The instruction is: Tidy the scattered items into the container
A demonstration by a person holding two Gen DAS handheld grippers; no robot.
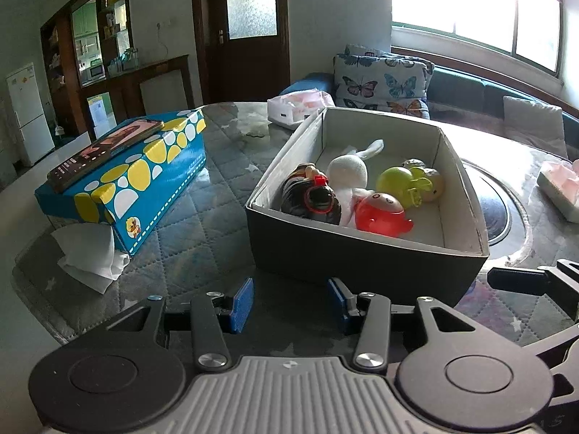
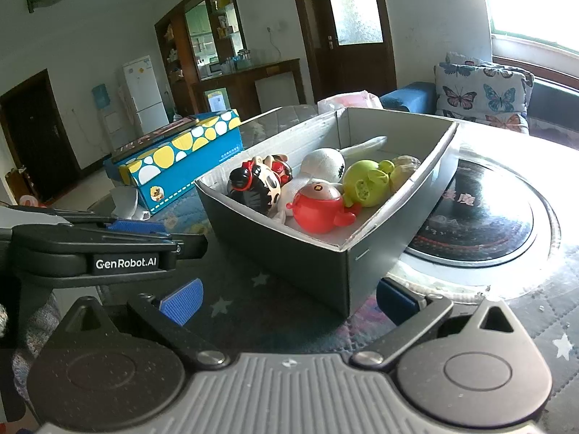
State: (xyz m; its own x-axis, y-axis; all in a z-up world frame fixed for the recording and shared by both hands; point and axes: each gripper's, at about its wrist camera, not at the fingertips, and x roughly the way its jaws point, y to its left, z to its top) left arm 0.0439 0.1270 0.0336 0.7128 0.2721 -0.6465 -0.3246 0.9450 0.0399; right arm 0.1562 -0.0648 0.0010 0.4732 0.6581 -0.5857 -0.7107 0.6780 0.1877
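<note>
Grey cardboard container rests on the quilted surface, its long axis running away from both cameras toward the sofa. Its inside is white. It holds five toys: one black-and-red figure, one white knitted doll lying lengthwise, one red toy, one green toy, one yellowish toy. Left tool and right tool are both released, nothing between the jaws, just before the container's near wall.

Both wrist views low, near, angled down; share toy box.
</note>
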